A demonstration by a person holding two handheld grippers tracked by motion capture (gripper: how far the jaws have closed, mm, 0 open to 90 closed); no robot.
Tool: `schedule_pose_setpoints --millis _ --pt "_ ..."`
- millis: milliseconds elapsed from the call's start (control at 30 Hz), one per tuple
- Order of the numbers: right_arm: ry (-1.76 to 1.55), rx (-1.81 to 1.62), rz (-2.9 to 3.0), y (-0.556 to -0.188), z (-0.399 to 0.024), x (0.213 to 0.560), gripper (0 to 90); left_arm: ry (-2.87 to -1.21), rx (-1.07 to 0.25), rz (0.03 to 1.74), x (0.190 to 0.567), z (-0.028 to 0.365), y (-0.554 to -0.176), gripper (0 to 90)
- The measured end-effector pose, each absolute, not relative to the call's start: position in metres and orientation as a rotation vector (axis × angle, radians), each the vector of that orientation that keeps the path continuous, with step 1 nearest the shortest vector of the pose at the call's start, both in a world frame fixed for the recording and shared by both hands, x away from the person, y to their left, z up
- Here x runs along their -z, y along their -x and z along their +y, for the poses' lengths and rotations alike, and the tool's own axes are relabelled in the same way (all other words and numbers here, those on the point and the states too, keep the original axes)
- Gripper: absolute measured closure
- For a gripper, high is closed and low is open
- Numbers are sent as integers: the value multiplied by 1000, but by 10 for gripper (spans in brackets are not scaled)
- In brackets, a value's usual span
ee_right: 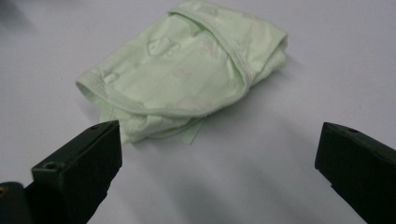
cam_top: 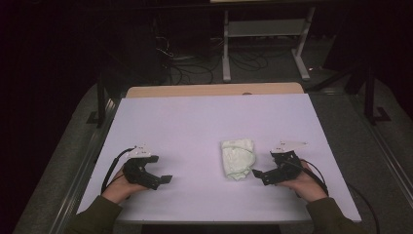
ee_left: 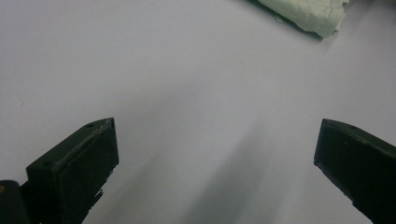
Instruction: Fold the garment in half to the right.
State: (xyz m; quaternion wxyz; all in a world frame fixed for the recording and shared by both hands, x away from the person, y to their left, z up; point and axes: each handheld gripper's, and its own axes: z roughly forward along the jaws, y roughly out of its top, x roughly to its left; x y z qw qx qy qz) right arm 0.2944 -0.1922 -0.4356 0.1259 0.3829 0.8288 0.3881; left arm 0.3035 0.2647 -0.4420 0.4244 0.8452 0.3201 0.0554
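A folded pale green cloth point(cam_top: 237, 158) lies on the white table point(cam_top: 195, 122), right of centre. My right gripper point(cam_top: 263, 165) rests just to the cloth's right, held in a hand, its jaws pointing at the cloth. In the right gripper view the cloth point(ee_right: 187, 79) lies a short way ahead of the gripper point(ee_right: 219, 163), whose jaws stand wide apart with nothing between them. My left gripper point(cam_top: 160, 169) sits on the table's near left, open and empty. Its own view shows my left gripper point(ee_left: 215, 158) over bare table, with the cloth's corner point(ee_left: 308, 14) at the top right.
A strip of wooden board point(cam_top: 214, 90) runs along the table's far edge. Beyond it on the dark floor stand a grey metal frame point(cam_top: 265, 29) and loose cables point(cam_top: 195, 68). A black cable point(cam_top: 109, 170) trails from the left gripper near the table's left edge.
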Motion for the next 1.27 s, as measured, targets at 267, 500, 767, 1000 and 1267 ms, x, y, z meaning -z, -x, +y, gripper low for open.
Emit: schedule_pose_setpoints --millis 267,500,767,1000,1267 --pt "-1120 -1140 2400 -286 -199 442 6 -2119 -143 796 442 264 -303 0" --pt "-1127 -1150 2393 -281 -198 445 6 -2115 -144 787 442 263 -302 0" --pt "-1085 -1129 2426 -279 -192 448 6 -2111 -144 782 442 265 -301 0" --pt "-1088 -1129 2420 -279 -193 448 6 -2107 -141 777 442 265 -301 0" --pt "-1073 -1128 2416 -278 -195 449 6 -2122 -150 769 442 262 -301 0"
